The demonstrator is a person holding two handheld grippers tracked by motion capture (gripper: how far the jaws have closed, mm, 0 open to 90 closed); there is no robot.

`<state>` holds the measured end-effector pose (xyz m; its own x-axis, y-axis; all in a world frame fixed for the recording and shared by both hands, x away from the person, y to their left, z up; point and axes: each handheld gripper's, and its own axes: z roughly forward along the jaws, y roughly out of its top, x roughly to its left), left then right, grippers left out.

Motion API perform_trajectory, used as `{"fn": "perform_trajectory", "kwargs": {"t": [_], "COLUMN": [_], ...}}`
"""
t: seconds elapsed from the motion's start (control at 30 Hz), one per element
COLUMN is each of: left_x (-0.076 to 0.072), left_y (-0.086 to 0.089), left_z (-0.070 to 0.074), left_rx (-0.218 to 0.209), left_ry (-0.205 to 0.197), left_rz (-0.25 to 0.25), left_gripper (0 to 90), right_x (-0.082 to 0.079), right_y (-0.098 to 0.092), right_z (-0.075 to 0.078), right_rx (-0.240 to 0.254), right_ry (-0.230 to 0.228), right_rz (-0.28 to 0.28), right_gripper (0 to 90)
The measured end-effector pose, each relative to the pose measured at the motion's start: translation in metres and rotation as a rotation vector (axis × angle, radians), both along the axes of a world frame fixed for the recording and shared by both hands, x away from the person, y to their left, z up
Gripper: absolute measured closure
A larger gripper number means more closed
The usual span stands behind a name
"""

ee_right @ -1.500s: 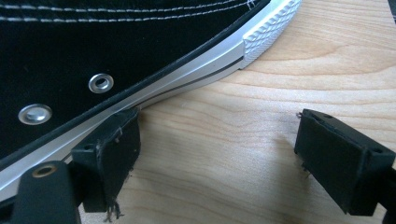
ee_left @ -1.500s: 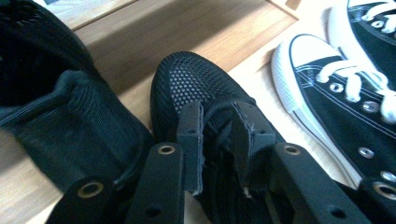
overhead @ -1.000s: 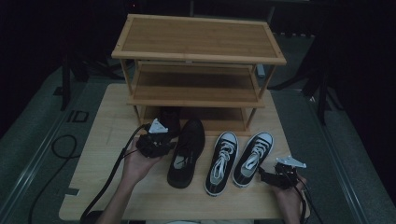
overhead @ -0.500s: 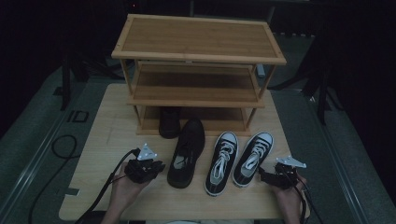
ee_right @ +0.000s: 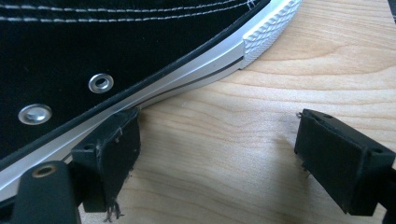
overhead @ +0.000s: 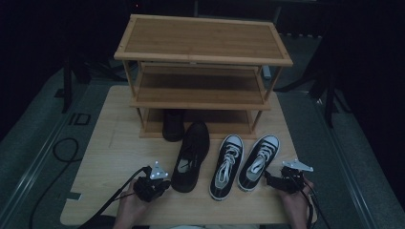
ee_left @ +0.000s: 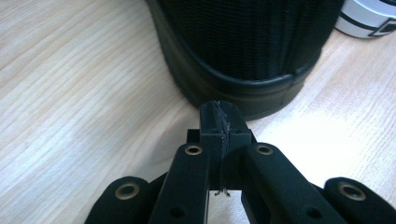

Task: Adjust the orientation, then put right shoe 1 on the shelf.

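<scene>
My left gripper (overhead: 162,184) rests low near the table's front edge, just left of the heel of a black shoe (overhead: 191,155). Its jaws have just been closing and now meet with nothing between them. In the left gripper view the shut gripper (ee_left: 219,122) points at that shoe's heel (ee_left: 243,56), a short way off. My right gripper (overhead: 269,179) sits beside the right one of two black-and-white sneakers (overhead: 259,162). It is open (ee_right: 219,154), its left pad (ee_right: 112,147) close against the sneaker's white sole (ee_right: 187,56).
A three-shelf wooden rack (overhead: 200,43) stands at the back of the wooden table (overhead: 114,138). A second black shoe (overhead: 173,125) stands at its bottom shelf, toe inward. The other sneaker (overhead: 226,166) lies between the black shoe and the right sneaker. Cables trail off the table's left.
My left gripper has drawn back from the black shoe at the rack to the table's near edge, sinking lower, and its jaws have shut empty. The right gripper has stayed put.
</scene>
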<state>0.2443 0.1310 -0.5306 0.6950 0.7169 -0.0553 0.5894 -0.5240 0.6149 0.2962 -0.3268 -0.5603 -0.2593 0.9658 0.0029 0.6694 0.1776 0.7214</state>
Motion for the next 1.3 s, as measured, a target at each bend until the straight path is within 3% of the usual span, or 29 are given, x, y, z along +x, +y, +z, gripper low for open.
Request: {"fn": "perform_trajectory", "kwargs": {"t": [0.2, 0.67, 0.93, 1.1, 1.3], "left_x": [0.0, -0.005, -0.014, -0.013, -0.004], "left_y": [-0.004, -0.032, -0.048, -0.061, -0.073], "left_z": [0.001, 0.0, 0.0, -0.002, -0.002], "left_rx": [0.024, 0.041, 0.043, 0.057, 0.079], "left_ry": [-0.011, -0.033, -0.05, -0.051, -0.079], "left_rz": [0.004, -0.068, -0.155, -0.202, -0.199], "left_gripper": [90.0, 90.0, 89.9, 89.9, 89.9], "right_x": [0.0, 0.0, 0.0, 0.0, 0.0], "right_y": [0.0, 0.0, 0.0, 0.0, 0.0], "right_z": [0.0, 0.0, 0.0, 0.0, 0.0], "right_rx": [0.0, 0.0, 0.0, 0.0, 0.0], "right_ry": [0.0, 0.0, 0.0, 0.0, -0.002], "right_rz": [0.0, -0.001, -0.001, -0.001, -0.001], "right_gripper": [14.2, 14.3, 14.3, 14.3, 14.3]}}
